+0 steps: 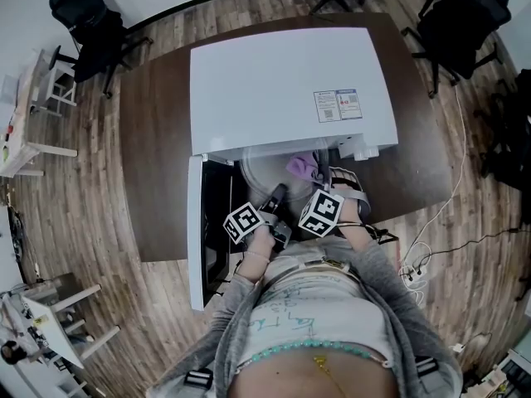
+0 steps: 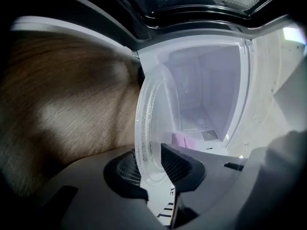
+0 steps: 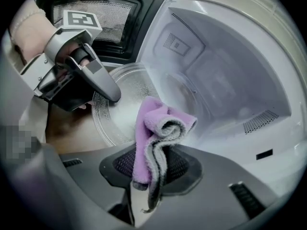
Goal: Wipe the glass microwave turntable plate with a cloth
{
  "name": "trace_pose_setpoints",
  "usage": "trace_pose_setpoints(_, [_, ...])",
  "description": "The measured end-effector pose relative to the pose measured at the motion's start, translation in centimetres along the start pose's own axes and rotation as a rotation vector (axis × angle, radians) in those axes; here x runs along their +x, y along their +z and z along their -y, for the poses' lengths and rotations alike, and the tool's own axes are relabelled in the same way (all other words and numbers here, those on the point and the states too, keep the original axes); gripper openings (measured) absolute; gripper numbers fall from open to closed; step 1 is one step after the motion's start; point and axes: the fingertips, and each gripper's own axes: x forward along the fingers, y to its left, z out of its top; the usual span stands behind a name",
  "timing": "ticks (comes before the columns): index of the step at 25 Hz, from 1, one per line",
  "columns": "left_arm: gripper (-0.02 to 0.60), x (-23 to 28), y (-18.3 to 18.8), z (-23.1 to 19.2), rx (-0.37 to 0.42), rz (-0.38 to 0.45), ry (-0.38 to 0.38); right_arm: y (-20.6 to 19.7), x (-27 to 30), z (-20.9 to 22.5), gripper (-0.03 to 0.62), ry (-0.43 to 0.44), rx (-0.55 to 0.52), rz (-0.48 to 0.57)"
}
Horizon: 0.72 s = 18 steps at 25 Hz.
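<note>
Wood floor (image 1: 83,206), dark table (image 1: 153,156) — office chairs (image 1: 87,15) (black)

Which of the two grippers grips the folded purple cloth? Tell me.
The right gripper: its jaws pinch the folded purple-and-grey cloth. The left gripper instead clamps the rim of the clear round glass turntable plate.
</note>
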Motion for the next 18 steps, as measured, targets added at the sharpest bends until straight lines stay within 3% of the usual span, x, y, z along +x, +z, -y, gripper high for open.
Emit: trace_pose_setpoints(18, [0.097, 0.0, -0.2, -0.1, 0.004, 0.013, 0.004, 1.6, -1.0, -3.6, 0.123, 0.125, -0.145, 0.052])
